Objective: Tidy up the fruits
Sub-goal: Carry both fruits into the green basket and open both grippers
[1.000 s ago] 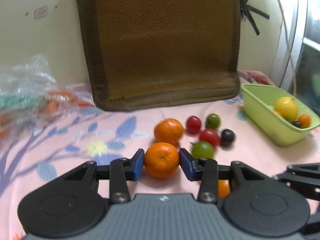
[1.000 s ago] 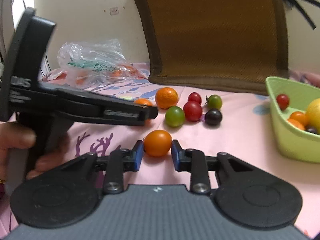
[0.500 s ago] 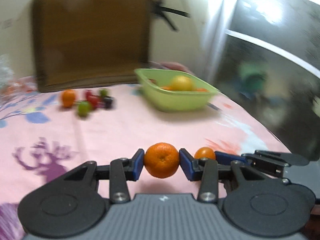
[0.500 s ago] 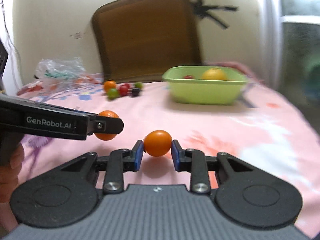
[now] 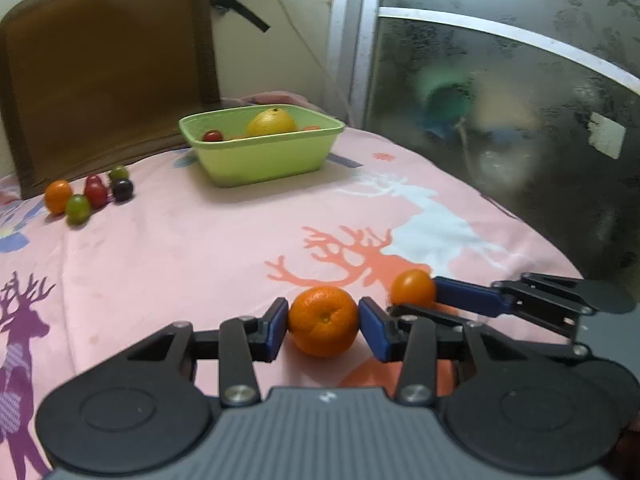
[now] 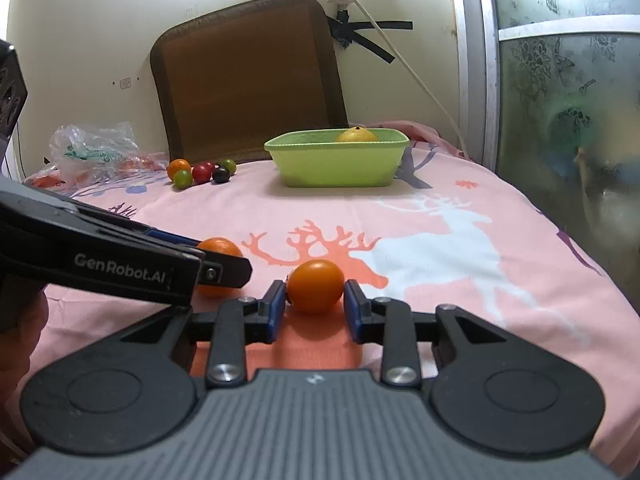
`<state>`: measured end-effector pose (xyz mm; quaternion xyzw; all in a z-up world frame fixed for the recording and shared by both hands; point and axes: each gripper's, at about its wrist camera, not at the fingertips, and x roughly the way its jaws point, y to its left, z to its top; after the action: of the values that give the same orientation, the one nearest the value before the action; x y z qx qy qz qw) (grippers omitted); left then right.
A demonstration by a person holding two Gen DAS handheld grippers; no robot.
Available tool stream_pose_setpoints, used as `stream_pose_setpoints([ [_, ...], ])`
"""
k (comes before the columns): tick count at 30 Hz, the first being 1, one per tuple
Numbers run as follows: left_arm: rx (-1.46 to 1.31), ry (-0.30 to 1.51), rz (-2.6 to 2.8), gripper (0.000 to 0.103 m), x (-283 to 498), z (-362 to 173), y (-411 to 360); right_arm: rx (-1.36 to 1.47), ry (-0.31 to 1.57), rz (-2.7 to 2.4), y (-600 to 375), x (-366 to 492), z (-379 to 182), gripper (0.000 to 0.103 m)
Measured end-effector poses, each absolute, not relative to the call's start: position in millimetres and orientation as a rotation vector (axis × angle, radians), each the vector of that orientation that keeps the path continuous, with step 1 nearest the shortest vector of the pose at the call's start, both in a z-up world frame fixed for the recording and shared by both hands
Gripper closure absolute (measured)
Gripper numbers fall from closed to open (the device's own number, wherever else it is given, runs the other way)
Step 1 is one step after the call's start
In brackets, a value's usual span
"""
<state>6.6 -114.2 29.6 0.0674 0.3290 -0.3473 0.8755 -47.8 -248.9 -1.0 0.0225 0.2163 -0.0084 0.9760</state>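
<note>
My left gripper (image 5: 323, 326) is shut on a dimpled mandarin (image 5: 324, 316), held low over the pink deer-print cloth (image 5: 200, 248). Just to its right, my right gripper (image 6: 315, 303) is shut on a smooth orange tomato (image 6: 315, 285). In the right wrist view the left gripper's fingers (image 6: 224, 268) and the mandarin (image 6: 220, 248) show at the left. A lime-green tub (image 5: 260, 156) stands far ahead with a yellow fruit (image 5: 272, 122) and a red tomato (image 5: 213, 135) inside. A loose cluster of small fruits (image 5: 94, 196) lies to its left.
A brown cushion (image 6: 244, 92) leans on the wall behind the cluster. A crumpled plastic bag (image 6: 96, 148) lies at the far left. A frosted glass door (image 6: 568, 100) borders the right side. A hand (image 6: 20, 332) holds the left gripper.
Both grippers have lifted their fruits from beside the cluster and pulled back and right across the cloth. The tub and cluster now lie far ahead. Both stay shut.
</note>
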Motion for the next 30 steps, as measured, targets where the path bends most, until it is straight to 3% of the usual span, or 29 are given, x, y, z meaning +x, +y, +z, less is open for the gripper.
stream_pose_setpoints([
  [4, 0.147, 0.668, -0.701, 0.058, 7, 32, -112, 0.054, 0.422, -0.023, -251, -53, -2, 0.059],
  [17, 0.195, 0.63, -0.706, 0.053, 0, 32, -114, 0.04, 0.414, -0.029, -253, -54, -4, 0.059],
  [21, 0.199, 0.635, -0.72, 0.054, 0, 29, -117, 0.017, 0.423, -0.015, -250, -50, -6, 0.06],
  [25, 0.193, 0.656, -0.727, 0.064, 4, 23, -118, -0.032, 0.412, -0.017, -245, -51, -7, 0.066],
  [30, 0.149, 0.667, -0.752, 0.064, 15, 31, -113, 0.001, 0.405, 0.012, -253, -41, 2, 0.068],
])
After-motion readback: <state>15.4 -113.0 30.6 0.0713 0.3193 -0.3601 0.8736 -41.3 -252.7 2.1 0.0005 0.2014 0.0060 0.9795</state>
